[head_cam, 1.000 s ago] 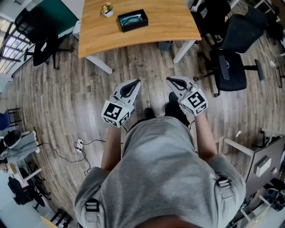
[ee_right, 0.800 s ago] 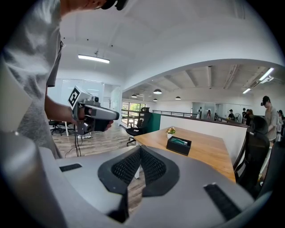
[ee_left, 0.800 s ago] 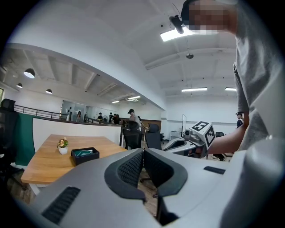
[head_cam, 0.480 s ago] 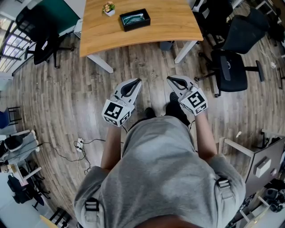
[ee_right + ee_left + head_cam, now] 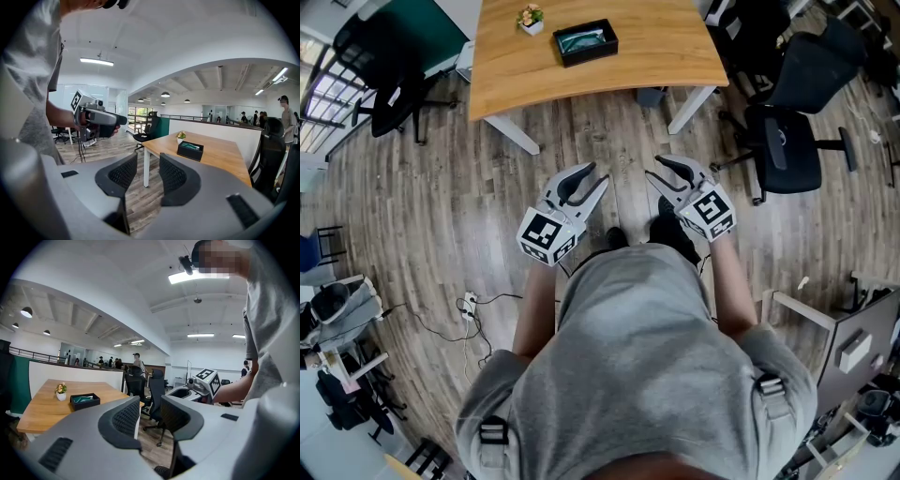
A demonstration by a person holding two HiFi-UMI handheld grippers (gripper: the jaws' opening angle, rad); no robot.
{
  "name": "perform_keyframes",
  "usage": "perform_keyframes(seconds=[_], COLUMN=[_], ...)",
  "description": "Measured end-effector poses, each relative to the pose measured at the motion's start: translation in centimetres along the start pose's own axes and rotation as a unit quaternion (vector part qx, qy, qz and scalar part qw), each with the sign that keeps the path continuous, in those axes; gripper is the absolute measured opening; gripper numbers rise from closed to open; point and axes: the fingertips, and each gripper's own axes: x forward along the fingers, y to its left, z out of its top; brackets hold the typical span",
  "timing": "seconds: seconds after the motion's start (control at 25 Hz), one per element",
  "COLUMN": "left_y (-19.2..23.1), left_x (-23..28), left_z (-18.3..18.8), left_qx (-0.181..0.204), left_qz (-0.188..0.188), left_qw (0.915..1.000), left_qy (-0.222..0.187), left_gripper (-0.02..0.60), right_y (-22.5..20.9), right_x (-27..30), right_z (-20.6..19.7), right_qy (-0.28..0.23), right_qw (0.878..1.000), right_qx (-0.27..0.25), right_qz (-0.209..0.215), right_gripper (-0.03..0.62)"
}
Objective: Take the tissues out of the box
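The work looks not yet begun. At mid-frame in the head view, the left gripper (image 5: 598, 175) and right gripper (image 5: 653, 169) are both empty, their jaws opening on nothing. The black rectangular tissue box (image 5: 585, 42) sits at top centre on the curved light-wood table (image 5: 675, 47), well apart from them. The next move calls for an approach over the open plank floor (image 5: 609, 131). A black office chair (image 5: 787, 141) crowds the right edge.
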Motion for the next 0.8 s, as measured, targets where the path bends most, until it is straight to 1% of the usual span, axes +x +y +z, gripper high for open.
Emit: perform_keyframes(seconds=[0.2, 0.36, 0.52, 0.8], left_y=[0.0, 0.3, 0.4, 1.4], left_x=[0.0, -0.2, -0.4, 0.0], left_z=[-0.4, -0.6, -0.9, -1.0], left_qx=[0.003, 0.005, 0.008, 0.009], left_qz=[-0.005, -0.008, -0.013, -0.003], left_qw=[0.9999, 0.9998, 0.9996, 0.9996], left_qy=[0.009, 0.015, 0.023, 0.027], left_gripper=[0.183, 0.202, 0.213, 0.224], right_y=[0.3, 0.5, 0.6, -0.1], right_x=[0.5, 1.0, 1.2, 1.8], right_z=[0.0, 0.2, 0.3, -0.1], right_qy=[0.000, -0.005, -0.009, -0.010], right_qw=[1.000, 1.000, 1.000, 1.000], right_qx=[0.002, 0.002, 0.009, 0.021], right_qz=[0.008, 0.004, -0.004, -0.002], right_gripper=[0.236, 0.283, 0.296, 0.296])
